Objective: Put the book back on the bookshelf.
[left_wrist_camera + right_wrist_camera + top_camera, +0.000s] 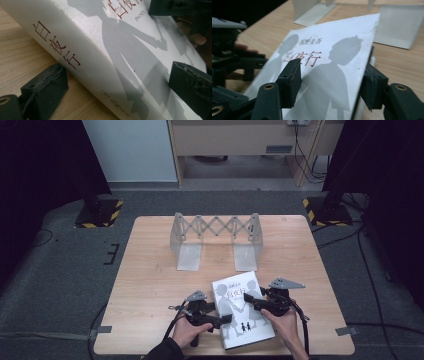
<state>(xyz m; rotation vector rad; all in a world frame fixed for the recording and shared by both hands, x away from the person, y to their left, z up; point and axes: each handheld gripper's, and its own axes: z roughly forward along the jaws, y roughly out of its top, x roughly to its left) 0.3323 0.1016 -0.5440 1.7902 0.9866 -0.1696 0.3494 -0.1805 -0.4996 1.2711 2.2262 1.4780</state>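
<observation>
While it lies flat, book (242, 312) shows grey silhouettes.

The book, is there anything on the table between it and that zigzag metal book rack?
Nothing visible. Bare wooden table lies between the book and the expandable metal book rack, whose slots stand empty.

The high view hangs above the person's edge of the table (150, 270), looking forward and down across the whole top to the floor and furniture beyond; it stands well back. The left gripper view rides low by the wood, pressed close against the book (105, 50), facing its spine and cover; the right gripper view sits just as near the book (324, 72), looking over its cover toward the folding rack (397, 25); all three share the book (242, 310), and the high view also takes in the rack (215, 237).
</observation>
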